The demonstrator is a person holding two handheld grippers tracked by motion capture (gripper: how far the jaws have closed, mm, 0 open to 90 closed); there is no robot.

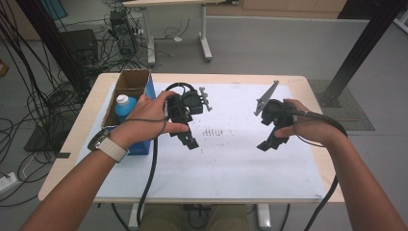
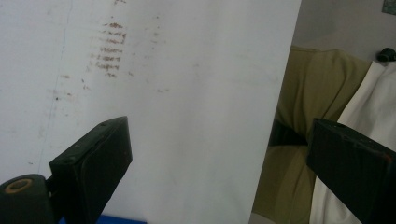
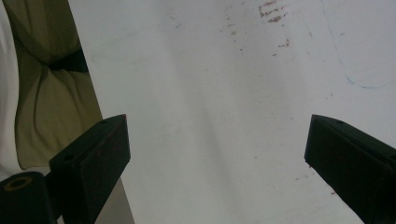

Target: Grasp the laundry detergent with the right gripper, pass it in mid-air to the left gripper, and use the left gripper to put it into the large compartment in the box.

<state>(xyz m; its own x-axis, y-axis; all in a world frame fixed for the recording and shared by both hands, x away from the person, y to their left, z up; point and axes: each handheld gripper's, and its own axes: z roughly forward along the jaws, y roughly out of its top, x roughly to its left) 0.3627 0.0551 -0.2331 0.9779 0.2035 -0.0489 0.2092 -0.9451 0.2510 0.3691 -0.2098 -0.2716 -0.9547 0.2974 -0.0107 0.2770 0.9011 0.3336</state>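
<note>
A person holds a black gripper in each hand above a white sheet [image 1: 231, 163] that covers the table. The left gripper [image 1: 188, 140] hangs over the sheet's left half, jaws pointing down toward the person. In the left gripper view the left gripper [image 2: 219, 158] is open with nothing between its jaws, above bare white sheet [image 2: 187, 93]. The right gripper [image 1: 267, 143] hovers over the sheet's right half. In the right gripper view the right gripper [image 3: 217, 158] is open and empty too, over the white sheet [image 3: 210, 93].
An open cardboard box [image 1: 129, 84] stands at the table's left, with a blue bottle with a white cap [image 1: 124, 106] beside a blue box. Brown smudges [image 1: 213, 132] mark the sheet's middle. Cables [image 1: 38, 101] and a black post [image 1: 356, 53] crowd the floor beyond.
</note>
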